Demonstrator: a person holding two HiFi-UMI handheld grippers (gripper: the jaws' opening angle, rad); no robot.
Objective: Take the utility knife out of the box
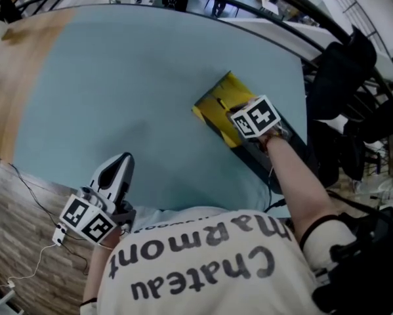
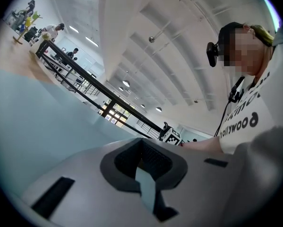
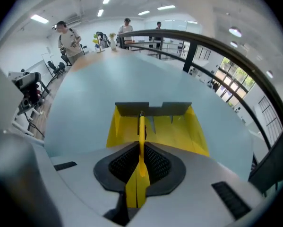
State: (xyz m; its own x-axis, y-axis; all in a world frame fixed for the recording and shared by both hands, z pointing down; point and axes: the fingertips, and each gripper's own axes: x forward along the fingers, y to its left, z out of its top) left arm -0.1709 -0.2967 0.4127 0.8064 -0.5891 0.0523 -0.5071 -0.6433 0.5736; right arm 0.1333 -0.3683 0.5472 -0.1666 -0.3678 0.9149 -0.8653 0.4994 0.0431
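While the right hand-held gripper [image 3: 141, 150] hangs over the open yellow box [image 3: 179, 131], we see its jaws pinching the utility knife [image 3: 141, 126]. The thin yellow body stands edge-on between the dark pads and reaches past them toward the box's grey end flaps. The knife sits above the box's yellow floor. We cannot tell whether its far end has cleared the box.

From above, the right forearm [image 1: 301, 182] stretches out from the torso to the box. The wrist is bent so the gripper points steeply down into the box, with its marker cube [image 1: 255, 118] facing up. The box lies on the pale blue counter [image 1: 130, 90].

The left hand-held gripper [image 1: 123, 161] is held well away from the box, low beside the person's shirt [image 1: 209, 261] at the counter's near edge. It points level across the counter. Its pads meet at the tips with nothing between them, and only a sliver of counter shows behind them. In its own view, the other gripper's cube shows far off by the box.
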